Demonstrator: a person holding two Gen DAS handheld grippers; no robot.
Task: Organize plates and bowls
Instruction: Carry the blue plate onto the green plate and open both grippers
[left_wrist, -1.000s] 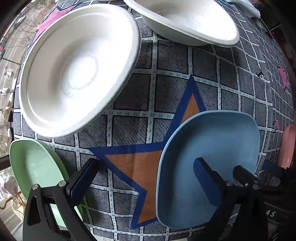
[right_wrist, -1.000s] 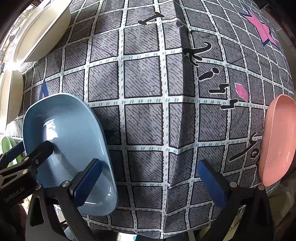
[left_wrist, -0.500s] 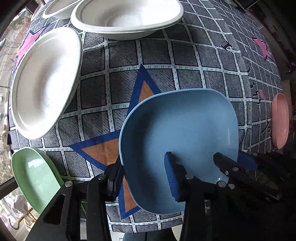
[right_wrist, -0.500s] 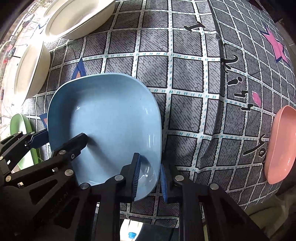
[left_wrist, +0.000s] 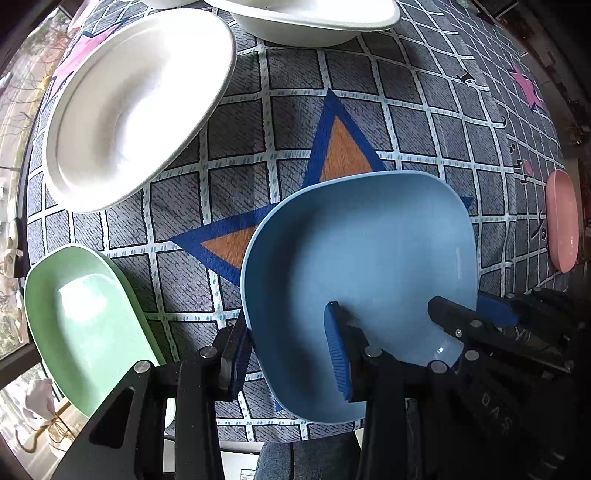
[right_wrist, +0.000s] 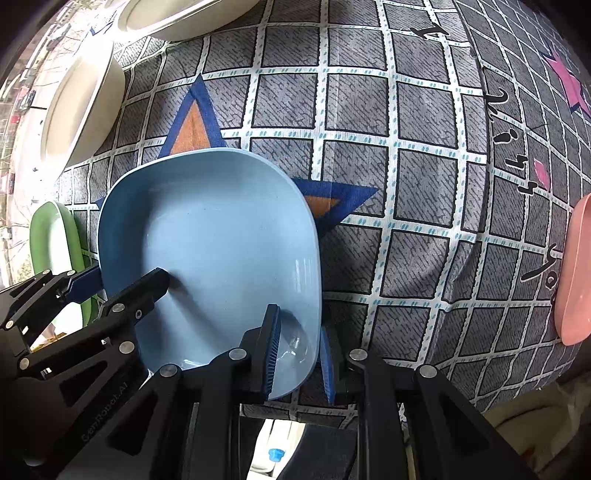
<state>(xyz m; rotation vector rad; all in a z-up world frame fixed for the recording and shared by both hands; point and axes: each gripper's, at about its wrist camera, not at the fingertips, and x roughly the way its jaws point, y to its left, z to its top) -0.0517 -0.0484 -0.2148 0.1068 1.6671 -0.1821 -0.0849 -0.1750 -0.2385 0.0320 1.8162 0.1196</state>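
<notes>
A light blue square plate (left_wrist: 362, 266) is held over the patterned tablecloth near the front edge; it also shows in the right wrist view (right_wrist: 218, 251). My left gripper (left_wrist: 288, 354) is shut on its near left rim. My right gripper (right_wrist: 299, 354) is shut on its near right rim. The right gripper appears in the left wrist view (left_wrist: 476, 325), and the left gripper in the right wrist view (right_wrist: 122, 280). A green plate (left_wrist: 88, 325) lies at the left front. A pink plate (left_wrist: 561, 218) lies at the right edge.
Two white bowls lie behind, one at left (left_wrist: 136, 103) and one at the far top (left_wrist: 310, 18). The cloth (left_wrist: 406, 118) has an orange and blue star. The table's front edge runs just under the grippers.
Both grippers have closed on the blue plate's near rim. The plate has come up and tilted slightly, and the views have shifted with it.
</notes>
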